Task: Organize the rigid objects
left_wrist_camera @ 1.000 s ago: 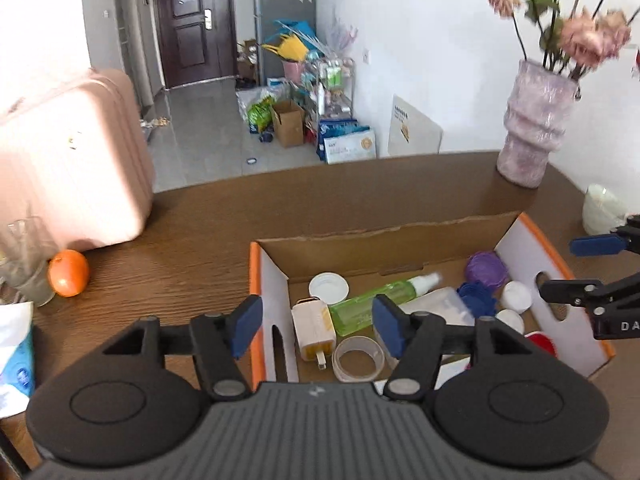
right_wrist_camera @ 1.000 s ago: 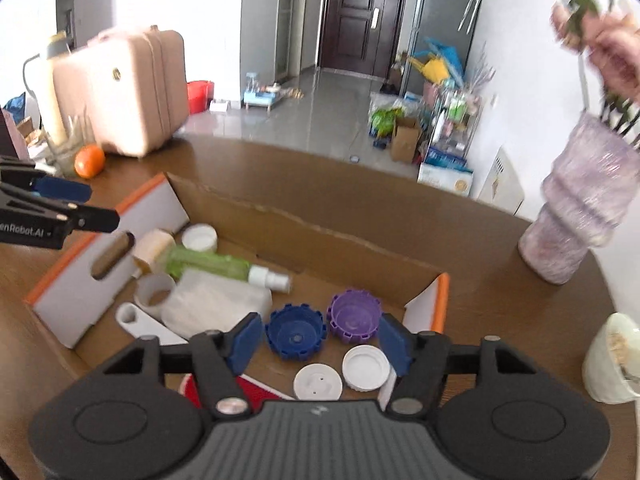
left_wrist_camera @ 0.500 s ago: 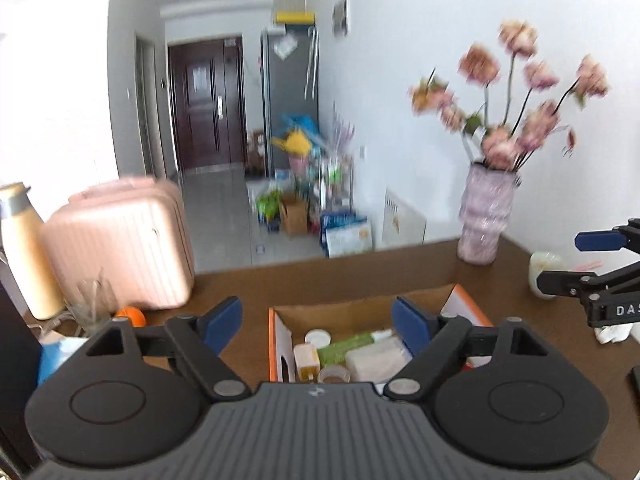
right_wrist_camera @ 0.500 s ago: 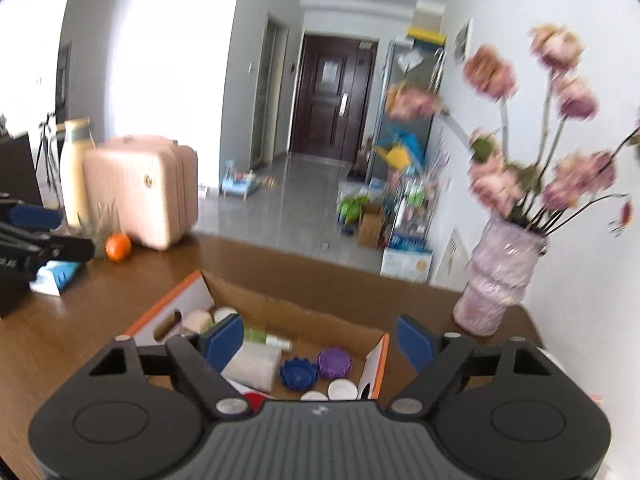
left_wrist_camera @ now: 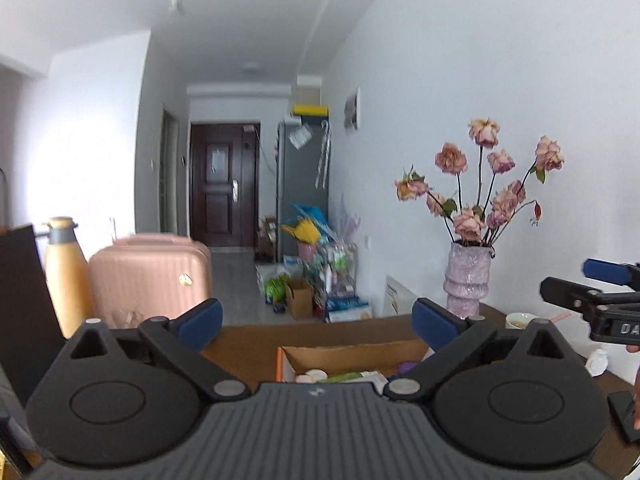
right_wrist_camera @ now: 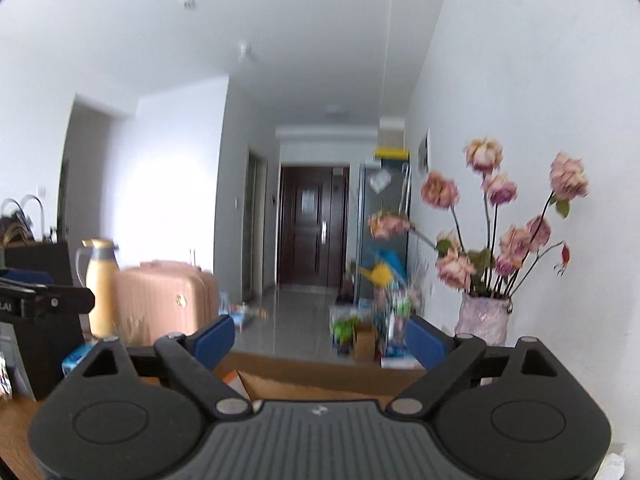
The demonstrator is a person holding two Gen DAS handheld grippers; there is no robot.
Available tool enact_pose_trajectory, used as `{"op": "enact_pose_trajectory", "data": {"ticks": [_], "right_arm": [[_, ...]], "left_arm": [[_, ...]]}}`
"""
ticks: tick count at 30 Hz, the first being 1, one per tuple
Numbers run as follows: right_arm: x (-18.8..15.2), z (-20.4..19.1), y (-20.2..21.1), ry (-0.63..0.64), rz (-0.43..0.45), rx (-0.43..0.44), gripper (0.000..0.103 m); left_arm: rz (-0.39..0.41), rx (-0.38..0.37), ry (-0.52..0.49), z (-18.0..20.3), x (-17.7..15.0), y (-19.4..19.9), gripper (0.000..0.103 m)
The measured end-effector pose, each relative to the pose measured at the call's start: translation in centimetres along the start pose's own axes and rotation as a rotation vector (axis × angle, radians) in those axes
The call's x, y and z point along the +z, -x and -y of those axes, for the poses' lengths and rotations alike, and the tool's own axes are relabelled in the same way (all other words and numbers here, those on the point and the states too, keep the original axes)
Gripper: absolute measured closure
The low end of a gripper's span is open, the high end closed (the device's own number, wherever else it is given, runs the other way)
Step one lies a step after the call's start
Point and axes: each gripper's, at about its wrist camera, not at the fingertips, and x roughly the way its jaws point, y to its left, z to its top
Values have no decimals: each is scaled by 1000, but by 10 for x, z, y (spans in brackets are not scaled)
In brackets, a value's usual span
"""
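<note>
Cardboard box (left_wrist_camera: pixel 352 354) sits low on the brown table (left_wrist_camera: pixel 248 344), at 6 o'clock in both views. It holds caps and a green bottle (left_wrist_camera: pixel 348 376), mostly hidden. Sorting looks finished or paused; nothing is carried. Left gripper (left_wrist_camera: pixel 316 320): jaws wide apart, empty. Right gripper (right_wrist_camera: pixel 320 338): the same. Flower vase (left_wrist_camera: pixel 468 280) at 3 o'clock, pink suitcase (left_wrist_camera: pixel 150 280) at 9.

left tongs (left_wrist_camera: pixel 316 322) agape, right tongs (right_wrist_camera: pixel 320 334) agape
</note>
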Motion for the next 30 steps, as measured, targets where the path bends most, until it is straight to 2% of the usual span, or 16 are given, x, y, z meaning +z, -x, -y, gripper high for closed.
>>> {"op": "enact_pose_trajectory", "data": {"ticks": [3,6,10,18,25,28,30], "right_arm": [[-14,-7,27,-27,68,-18,2],[-24,-12,46,-43,94,-26,2],[-38,-19,70,-79,76,-26,1],[-81,-42,130,-83,50,-24,0],[-110,-49,157,-102,5,-25,0],[-122,-55,164,-71,-31,-27,0],[-131,-60,172,-50,-48,-52,0]], "left_arm": [[42,11,-12,1,-13,22,0],[65,22,-2,-1,-27,41,0],[86,27,-8,-5,-51,70,0],[78,16,-1,-20,-90,112,0],[-8,-9,53,-32,-113,127,0],[-42,-6,45,-29,-125,133,0],[-59,21,51,-27,-134,139,0]]}}
